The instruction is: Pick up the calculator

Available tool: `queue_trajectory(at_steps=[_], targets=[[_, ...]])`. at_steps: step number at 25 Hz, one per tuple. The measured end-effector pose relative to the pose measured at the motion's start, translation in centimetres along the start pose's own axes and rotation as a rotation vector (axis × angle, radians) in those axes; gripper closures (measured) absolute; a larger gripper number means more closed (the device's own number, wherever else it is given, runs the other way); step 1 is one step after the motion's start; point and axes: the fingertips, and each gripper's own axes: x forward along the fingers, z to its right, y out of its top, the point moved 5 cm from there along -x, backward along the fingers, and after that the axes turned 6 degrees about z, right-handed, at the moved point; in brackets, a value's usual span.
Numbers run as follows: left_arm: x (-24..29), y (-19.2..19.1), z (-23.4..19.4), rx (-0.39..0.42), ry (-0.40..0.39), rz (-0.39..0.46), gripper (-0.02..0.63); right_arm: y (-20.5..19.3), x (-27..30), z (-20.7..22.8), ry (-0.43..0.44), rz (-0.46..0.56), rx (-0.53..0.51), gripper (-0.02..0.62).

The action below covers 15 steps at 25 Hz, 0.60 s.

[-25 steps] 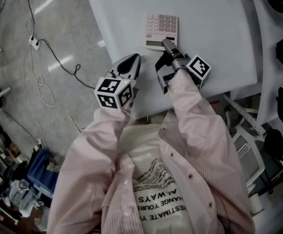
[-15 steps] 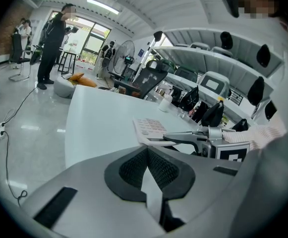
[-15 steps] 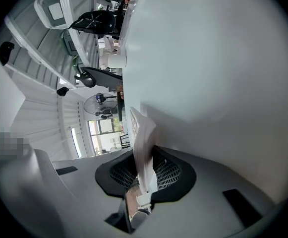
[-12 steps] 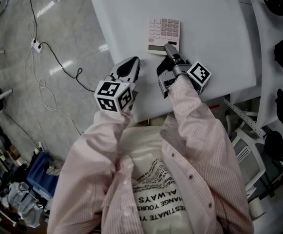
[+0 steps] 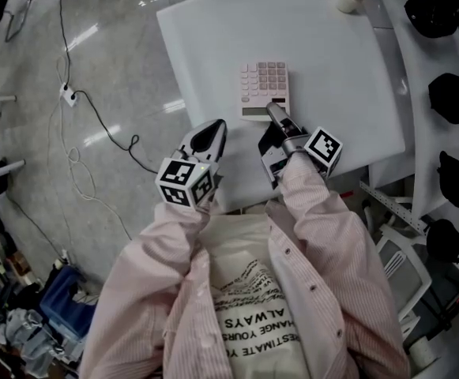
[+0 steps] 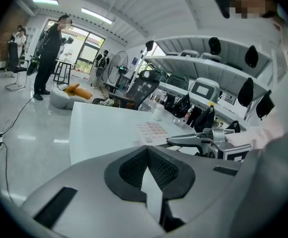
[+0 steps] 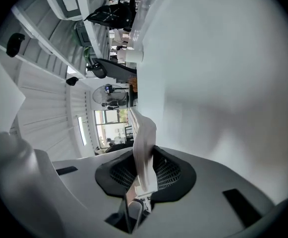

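Pinching calculator [image 5: 262, 85] at 5 o'clock edge, right claw [image 5: 275, 110] gripped tight; left claw [image 5: 212, 126] was closed, empty. Grab looked done; next needed level lift off worktop [image 5: 348, 77].

The T-shirt [image 5: 249, 310] print reads "ALWAYS", seen upside down.

The floor [image 5: 126, 61] is grey polished stone and it reflects the long ceiling lamps [image 6: 98, 16]. A black cable [image 5: 95, 114] lies across it, running from a white socket block [image 5: 69, 95]. The white desk [image 5: 348, 77] stands beside a white shelf [image 5: 457, 54] that carries dark round objects [image 5: 453, 97]. Far at the back, daylight enters through a glass door [image 6: 86, 48], near a standing fan [image 6: 118, 69] and a person [image 6: 49, 51] on foot.
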Motion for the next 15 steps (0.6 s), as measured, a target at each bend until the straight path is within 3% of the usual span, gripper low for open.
queue_trajectory(at_steps=[6, 15], targets=[[-1.8, 2.0, 1.0, 0.035, -0.017, 0.047, 0.604, -0.4, -2.1, -2.3, 0.043, 0.004, 0.018, 0.528], [-3.7, 5.4, 1.9, 0.100, -0.033, 0.136, 0.604, -0.9, -4.1, -5.8, 0.088, -0.031, -0.056, 0.528]])
